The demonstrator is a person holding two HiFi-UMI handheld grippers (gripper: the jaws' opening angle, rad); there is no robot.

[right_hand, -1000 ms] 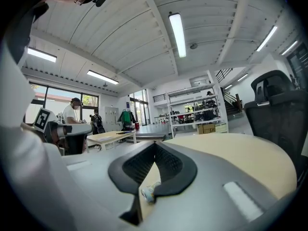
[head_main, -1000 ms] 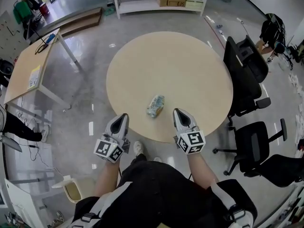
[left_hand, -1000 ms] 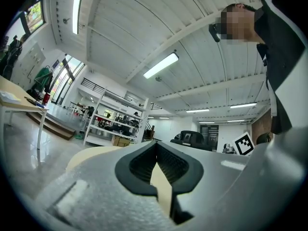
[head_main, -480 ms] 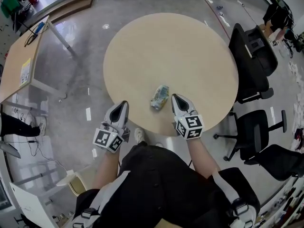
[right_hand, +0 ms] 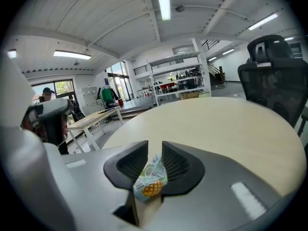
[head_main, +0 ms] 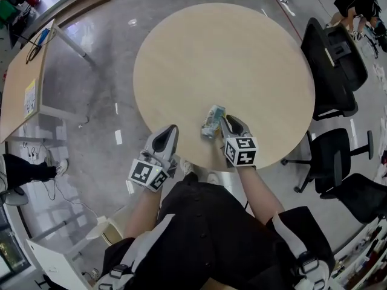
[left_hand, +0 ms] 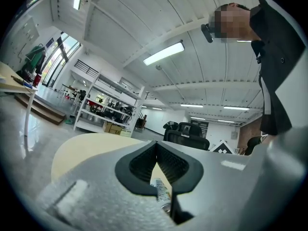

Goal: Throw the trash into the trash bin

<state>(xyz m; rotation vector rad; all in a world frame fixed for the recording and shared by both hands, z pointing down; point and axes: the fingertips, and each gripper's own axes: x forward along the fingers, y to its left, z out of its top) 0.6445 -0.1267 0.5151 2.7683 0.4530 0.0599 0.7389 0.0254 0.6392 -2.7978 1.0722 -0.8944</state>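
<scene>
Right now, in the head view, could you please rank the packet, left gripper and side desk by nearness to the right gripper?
1. Packet, between the right gripper's tongs, which have just been opening.
2. Left gripper, just leftward.
3. Side desk, far left.

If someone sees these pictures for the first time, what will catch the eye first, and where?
The big round table fills the middle of the head view, with one crumpled snack packet near its close edge. The right gripper is at that packet: its jaws have just been opening, and its own view shows the packet in the gap between them. Black office chairs stand to the table's right.
</scene>
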